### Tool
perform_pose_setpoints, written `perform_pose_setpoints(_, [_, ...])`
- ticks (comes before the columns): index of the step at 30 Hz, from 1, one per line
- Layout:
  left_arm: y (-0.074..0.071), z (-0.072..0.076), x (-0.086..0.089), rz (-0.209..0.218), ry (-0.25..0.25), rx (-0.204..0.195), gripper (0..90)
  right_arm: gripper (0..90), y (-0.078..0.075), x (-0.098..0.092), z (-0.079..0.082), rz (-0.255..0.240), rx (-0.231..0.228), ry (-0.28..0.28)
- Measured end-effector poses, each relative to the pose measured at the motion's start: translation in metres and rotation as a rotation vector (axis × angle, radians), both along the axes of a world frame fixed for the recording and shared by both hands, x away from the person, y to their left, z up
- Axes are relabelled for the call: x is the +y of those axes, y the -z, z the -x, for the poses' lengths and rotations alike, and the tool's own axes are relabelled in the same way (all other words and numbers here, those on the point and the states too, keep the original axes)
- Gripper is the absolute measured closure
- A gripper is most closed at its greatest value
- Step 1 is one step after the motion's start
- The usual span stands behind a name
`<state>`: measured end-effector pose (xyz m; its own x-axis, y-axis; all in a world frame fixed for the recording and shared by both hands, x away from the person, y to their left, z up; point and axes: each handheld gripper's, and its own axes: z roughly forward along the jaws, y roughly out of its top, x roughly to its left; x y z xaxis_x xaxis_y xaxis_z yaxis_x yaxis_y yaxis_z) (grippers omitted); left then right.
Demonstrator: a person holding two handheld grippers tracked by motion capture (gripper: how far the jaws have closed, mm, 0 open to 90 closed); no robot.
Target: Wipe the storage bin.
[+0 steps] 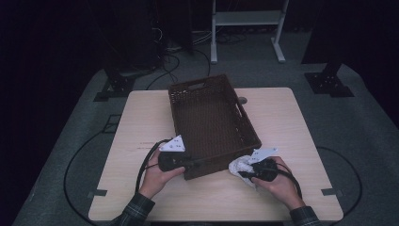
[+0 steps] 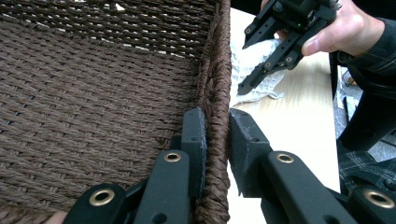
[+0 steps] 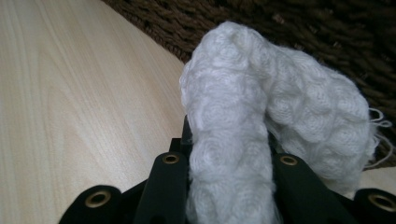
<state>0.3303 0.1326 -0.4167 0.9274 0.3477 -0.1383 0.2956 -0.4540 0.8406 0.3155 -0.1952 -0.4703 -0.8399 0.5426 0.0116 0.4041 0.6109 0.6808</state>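
1. A dark brown woven basket (image 1: 211, 123) sits at the middle of the pale wooden tabletop (image 1: 291, 127), set slightly askew, with nothing visible inside it.
2. The left gripper (image 2: 215, 140) has its jaws pressed on the basket's near wall, one inside and one outside the braided rim.
3. The right gripper (image 3: 229, 163) has its jaws clamped on a bunched white knitted cloth (image 3: 261, 116), which bulges up between them.
4. The cloth (image 1: 240, 165) is just beside the basket's near right corner; it probably touches the tabletop, though the dim high view leaves that uncertain.
5. Plaid sleeves (image 1: 136, 209) show at the bottom edge.
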Motion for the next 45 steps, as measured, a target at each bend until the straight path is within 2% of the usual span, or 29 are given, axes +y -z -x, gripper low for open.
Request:
perform_pose_setpoints(16, [0.0,0.0,0.0,0.001,0.003,-0.001,76.4,74.5,-0.024,0.002,0.008,-0.093,-0.058,-0.012])
perform_pose_setpoints(33, [0.0,-0.001,0.001,0.001,0.006,-0.003,77.0,74.7,-0.049,0.007,0.013,-0.187,-0.1,-0.06])
perform_pose_setpoints(37, [0.0,-0.001,0.001,0.001,0.006,-0.003,77.1,74.6,-0.05,0.01,0.012,-0.178,-0.1,-0.069])
perform_pose_setpoints(45, [0.0,-0.001,0.0,0.0,0.005,-0.002,77.1,74.7,-0.041,0.015,0.009,-0.134,-0.078,-0.076])
